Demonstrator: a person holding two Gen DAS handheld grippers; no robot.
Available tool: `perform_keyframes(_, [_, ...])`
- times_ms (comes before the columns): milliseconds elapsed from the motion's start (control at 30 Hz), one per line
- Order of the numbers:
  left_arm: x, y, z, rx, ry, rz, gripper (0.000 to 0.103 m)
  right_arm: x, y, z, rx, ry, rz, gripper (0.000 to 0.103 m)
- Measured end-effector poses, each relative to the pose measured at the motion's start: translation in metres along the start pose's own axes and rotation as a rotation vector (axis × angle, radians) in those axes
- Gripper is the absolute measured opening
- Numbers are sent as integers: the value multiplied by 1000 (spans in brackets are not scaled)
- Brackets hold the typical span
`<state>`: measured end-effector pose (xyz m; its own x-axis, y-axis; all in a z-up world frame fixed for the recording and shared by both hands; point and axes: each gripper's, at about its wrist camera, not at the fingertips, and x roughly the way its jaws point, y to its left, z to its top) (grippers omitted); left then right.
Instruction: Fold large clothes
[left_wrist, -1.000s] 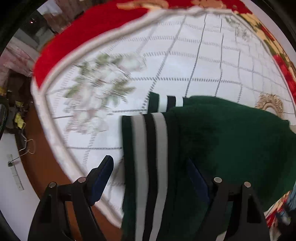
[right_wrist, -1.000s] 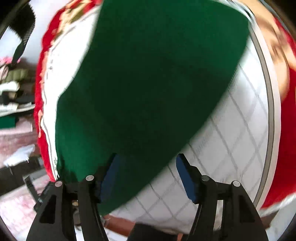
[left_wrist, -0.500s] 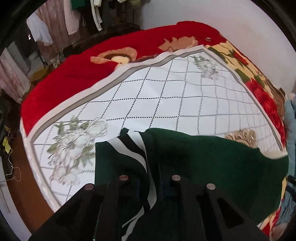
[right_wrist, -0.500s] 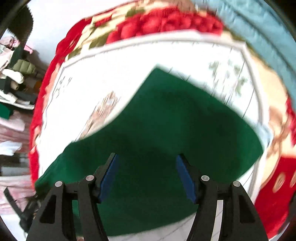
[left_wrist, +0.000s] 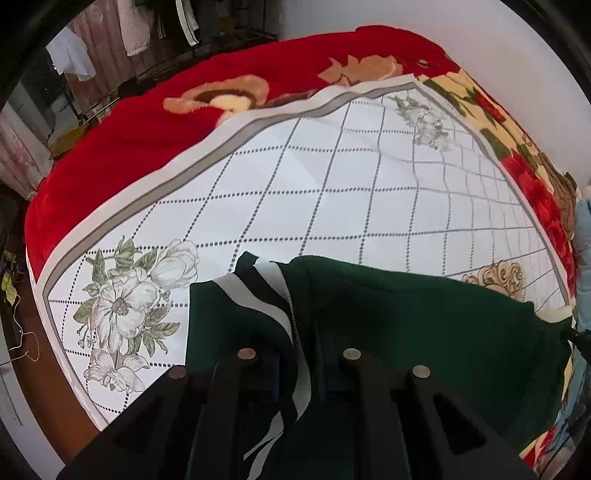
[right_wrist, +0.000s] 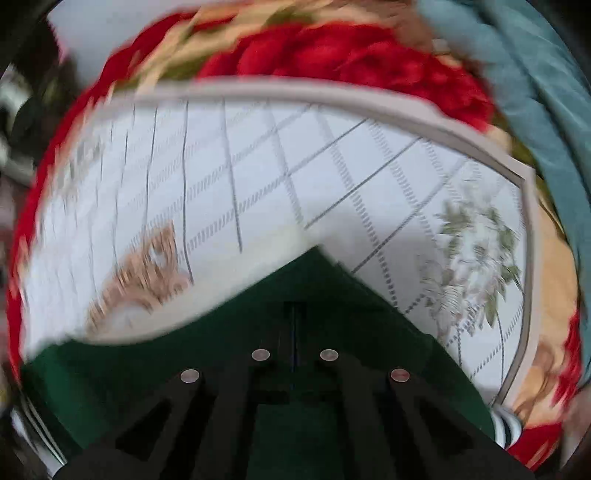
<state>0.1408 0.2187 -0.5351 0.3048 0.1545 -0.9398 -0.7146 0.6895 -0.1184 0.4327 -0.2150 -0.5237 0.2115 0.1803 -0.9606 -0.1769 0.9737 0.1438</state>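
Observation:
A dark green knit garment (left_wrist: 424, 325) with a white-and-black striped hem (left_wrist: 269, 291) lies over the near part of a white checked bedspread (left_wrist: 332, 177). My left gripper (left_wrist: 300, 354) is shut on the striped edge of the garment and holds it up off the bed. In the blurred right wrist view the same green garment (right_wrist: 314, 288) rises to a peak between the jaws. My right gripper (right_wrist: 295, 332) is shut on that green fabric.
The bedspread lies on a red floral blanket (left_wrist: 155, 122). Clothes hang on a rack (left_wrist: 129, 33) beyond the bed. A teal-blue quilt (right_wrist: 524, 74) lies at the bed's far side. A brown floor and white cable (left_wrist: 26, 347) show at left.
Both grippers went from open to shut on the garment, the left first, the right in the last half second. Both views now look across the bed, with the fabric lifted.

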Motion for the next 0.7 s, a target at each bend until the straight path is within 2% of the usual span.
perform_keyframes(67, [7, -6, 6, 6, 6, 23, 11, -11, -24, -1, 133, -28, -21, 0])
perform_keyframes(100, [15, -8, 10, 5, 16, 32, 11, -11, -35, -2, 180, -16, -36, 0])
perform_keyframes(167, [38, -12, 18, 25, 63, 72, 14, -4, -46, -5, 226, 70, -9, 0])
perform_keyframes(233, [50, -14, 24, 37, 101, 89, 18, -7, -40, -13, 217, 110, 51, 0])
perform_keyframes(300, [45, -10, 26, 13, 93, 73, 23, -22, -21, -22, 146, 104, 48, 0])
perform_keyframes(333, [36, -7, 26, -2, 81, 54, 36, -27, -12, -25, 121, 90, 46, 1])
perform_keyframes(367, [29, -6, 25, -8, 69, 45, 63, -35, -4, -29, 99, 71, 52, 1])
perform_keyframes(433, [11, -4, 24, -18, 24, 26, 96, -49, 15, -40, 46, 33, 88, 2])
perform_keyframes(500, [-5, -3, 25, -28, -26, 41, 96, -44, 36, -49, -13, 61, 149, 2])
perform_keyframes(567, [-12, -3, 25, -35, -54, 84, 96, -22, 60, -58, -100, 164, 189, 2])
perform_keyframes(633, [-5, -7, 26, -30, -47, 85, 96, 11, 78, -61, -148, 236, 174, 2])
perform_keyframes(700, [7, -14, 28, -21, -22, 90, 96, 37, 80, -54, -115, 208, 129, 0])
